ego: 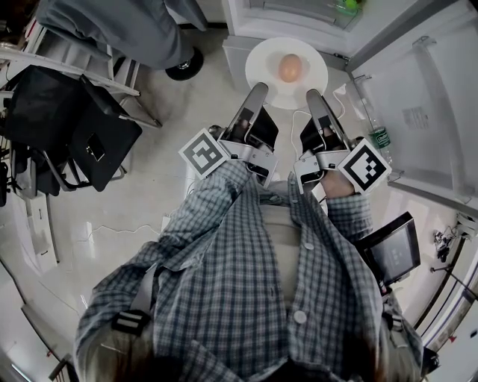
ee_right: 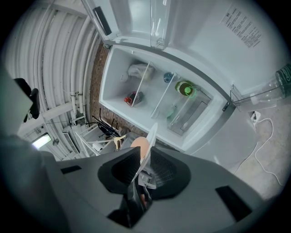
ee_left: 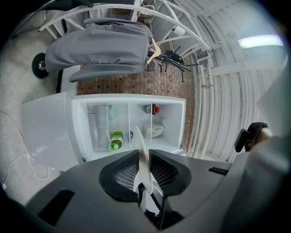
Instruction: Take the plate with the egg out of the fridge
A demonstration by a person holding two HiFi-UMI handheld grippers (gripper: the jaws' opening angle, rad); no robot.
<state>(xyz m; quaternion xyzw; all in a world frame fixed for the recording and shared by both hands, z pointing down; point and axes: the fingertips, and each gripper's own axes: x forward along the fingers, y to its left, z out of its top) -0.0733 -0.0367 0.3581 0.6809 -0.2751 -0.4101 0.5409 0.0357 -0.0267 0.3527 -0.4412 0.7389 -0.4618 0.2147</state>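
Note:
A white plate (ego: 263,69) with a brown egg (ego: 290,67) on it hangs in front of the open fridge (ego: 293,16), outside it. My left gripper (ego: 258,89) is shut on the plate's near left rim. My right gripper (ego: 314,95) is shut on its near right rim. In the left gripper view the plate (ee_left: 141,152) runs edge-on between the jaws of the left gripper (ee_left: 143,162), with the fridge (ee_left: 79,123) behind. In the right gripper view the plate (ee_right: 151,134) and the egg (ee_right: 139,146) sit in the jaws of the right gripper (ee_right: 144,159).
The fridge door (ego: 429,104) stands open at the right with a water bottle (ego: 379,136) in its shelf. Inside the fridge are a green bottle (ee_left: 116,140) and a few other items. A grey-clad person (ego: 123,26) and a black folding stand (ego: 82,134) are at the left.

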